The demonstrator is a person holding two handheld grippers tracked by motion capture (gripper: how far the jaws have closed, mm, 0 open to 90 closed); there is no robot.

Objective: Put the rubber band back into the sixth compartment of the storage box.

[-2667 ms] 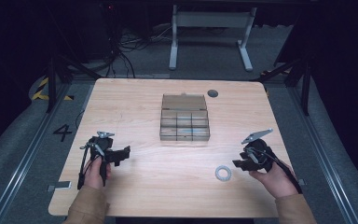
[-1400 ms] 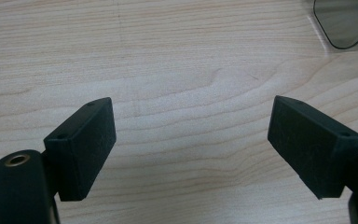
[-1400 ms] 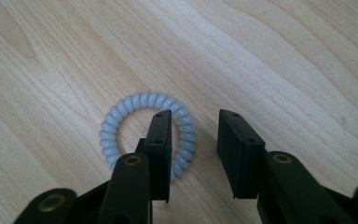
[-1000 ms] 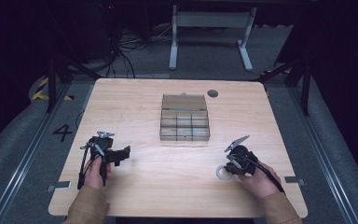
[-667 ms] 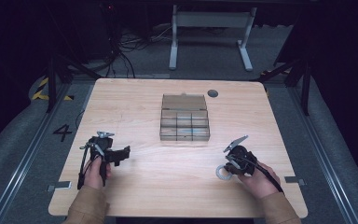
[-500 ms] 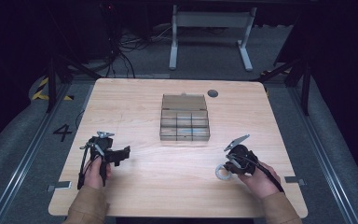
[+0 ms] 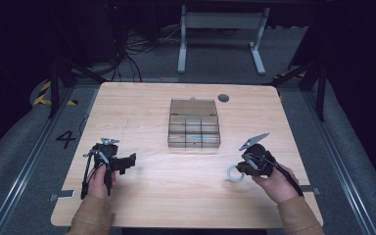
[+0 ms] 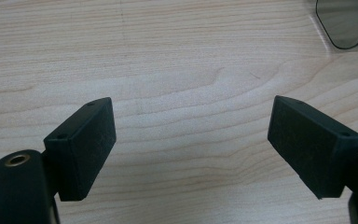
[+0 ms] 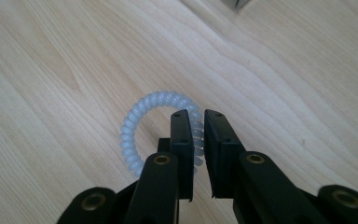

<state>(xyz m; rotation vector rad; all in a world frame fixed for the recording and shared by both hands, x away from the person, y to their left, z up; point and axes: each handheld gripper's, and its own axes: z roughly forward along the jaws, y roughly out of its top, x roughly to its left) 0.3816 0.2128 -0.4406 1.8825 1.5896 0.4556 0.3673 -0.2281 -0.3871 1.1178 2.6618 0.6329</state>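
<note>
Your right gripper (image 9: 196, 123) is down at the table (image 7: 176, 196) on its near right part, fingers (image 9: 182, 135) pinched onto the right side of the pale spiral hair tie (image 9: 135, 126); a narrow gap shows between the fingers, with the coil passing between them, so read it as a grasp on the tie rather than an empty close. The tie itself lies flat on the wood, most of its loop sticking out to the left of the fingers in the right gripper view; in the high view it sits just left of the right gripper (image 7: 245, 166), well short of the clear compartment box (image 7: 194, 125) at the table's middle. No lift is evident: whether the coil is touching the wood along its whole length cannot be told. Your left gripper (image 8: 191, 140) hovers over bare wood at the near left, fingers (image 8: 81, 144) spread wide and holding nothing; a corner of the clear box peeks in at the top right of its view. Judging progress: the pick looks made or nearly made, and everything after is left — raise the tie, carry it forward to the box, and set it in a compartment, if that is where it goes. The box compartments look dim from above; what is inside cannot be told.
</note>
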